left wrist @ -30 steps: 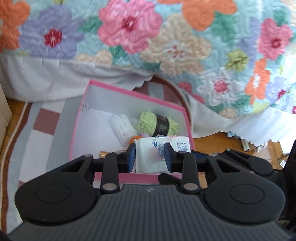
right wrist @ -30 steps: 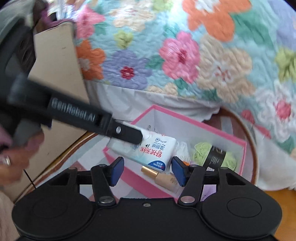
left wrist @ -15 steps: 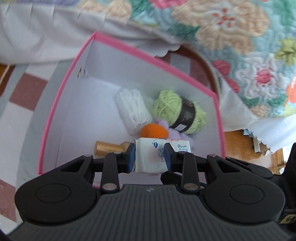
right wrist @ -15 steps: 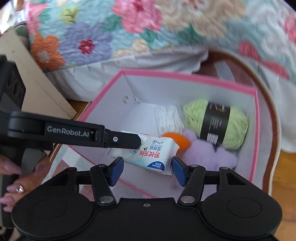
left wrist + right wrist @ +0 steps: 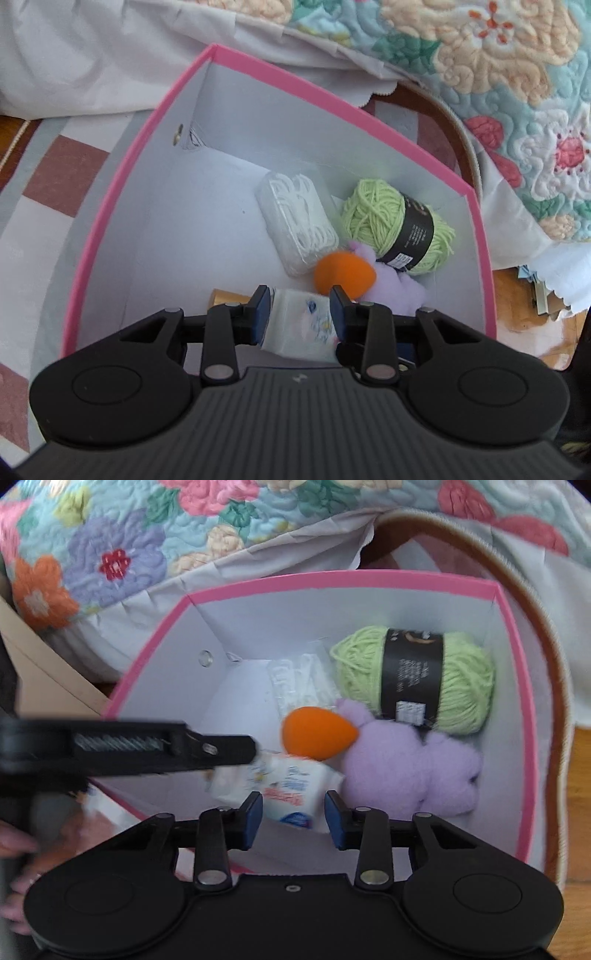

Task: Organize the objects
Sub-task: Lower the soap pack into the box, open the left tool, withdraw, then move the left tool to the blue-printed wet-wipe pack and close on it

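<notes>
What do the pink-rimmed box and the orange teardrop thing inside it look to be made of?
Pink-rimmed box: likely cardboard, with matte white inner walls, creased folded corners and a metal eyelet. Orange teardrop: looks like soft foam, a matte, seamless makeup sponge, though touch alone would confirm.

Floral quilt (image 5: 498,55), checked rug (image 5: 55,177), wood floor (image 5: 517,295)

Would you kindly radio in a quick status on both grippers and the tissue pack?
Left gripper jaws opening around tissue pack, low inside pink box. Right gripper jaws closing, empty, nearing the pack. Orange sponge and purple plush crowd it.
</notes>
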Available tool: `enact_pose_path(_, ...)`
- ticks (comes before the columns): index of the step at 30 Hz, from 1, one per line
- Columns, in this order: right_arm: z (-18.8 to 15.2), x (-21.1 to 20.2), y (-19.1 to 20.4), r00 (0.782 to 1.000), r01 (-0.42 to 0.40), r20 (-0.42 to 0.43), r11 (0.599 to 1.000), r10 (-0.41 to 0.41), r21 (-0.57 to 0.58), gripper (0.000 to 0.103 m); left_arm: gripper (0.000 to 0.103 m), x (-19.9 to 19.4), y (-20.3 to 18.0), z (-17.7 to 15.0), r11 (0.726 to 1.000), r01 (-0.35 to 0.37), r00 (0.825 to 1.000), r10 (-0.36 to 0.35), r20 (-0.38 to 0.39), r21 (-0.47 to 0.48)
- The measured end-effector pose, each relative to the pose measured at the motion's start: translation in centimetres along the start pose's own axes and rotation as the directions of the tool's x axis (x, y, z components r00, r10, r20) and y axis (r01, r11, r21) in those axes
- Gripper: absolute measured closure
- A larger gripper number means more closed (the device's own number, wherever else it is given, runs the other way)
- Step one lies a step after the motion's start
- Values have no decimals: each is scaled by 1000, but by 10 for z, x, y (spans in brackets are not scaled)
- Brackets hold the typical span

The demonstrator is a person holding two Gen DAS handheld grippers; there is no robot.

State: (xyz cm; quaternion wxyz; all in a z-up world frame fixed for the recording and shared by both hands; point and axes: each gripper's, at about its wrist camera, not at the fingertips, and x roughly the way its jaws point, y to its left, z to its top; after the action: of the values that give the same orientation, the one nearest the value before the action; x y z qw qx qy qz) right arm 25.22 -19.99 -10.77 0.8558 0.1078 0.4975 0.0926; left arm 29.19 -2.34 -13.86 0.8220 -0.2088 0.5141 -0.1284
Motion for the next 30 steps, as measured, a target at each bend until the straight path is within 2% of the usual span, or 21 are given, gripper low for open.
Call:
enact_pose_path(4,-2,-24,-2,998,-14,59,1000,13,23,61,64,-26,-3,-2,1000,4,1000,-5,26,9)
enact_pose_path(8,-3,-57,9,992,3,123,999,2,-35,57,62,-58,-11,-2,999,-25,999,24,37,43)
enact_pose_path(13,-1,-106,28,985,-10,172,995,26,-96,54,61,-101,-26,-3,995,-51,998,48,46,81)
enact_pose_path(20,-1,-169,58,979,1,202,985,34,-173,45,59,-160,-53,-14,987,-85,996,79,52,134)
enact_pose_path(30,-28,-239,69,971,-23,228,974,75,-225,38,53,-215,-84,-49,967,-130,991,123,45,218)
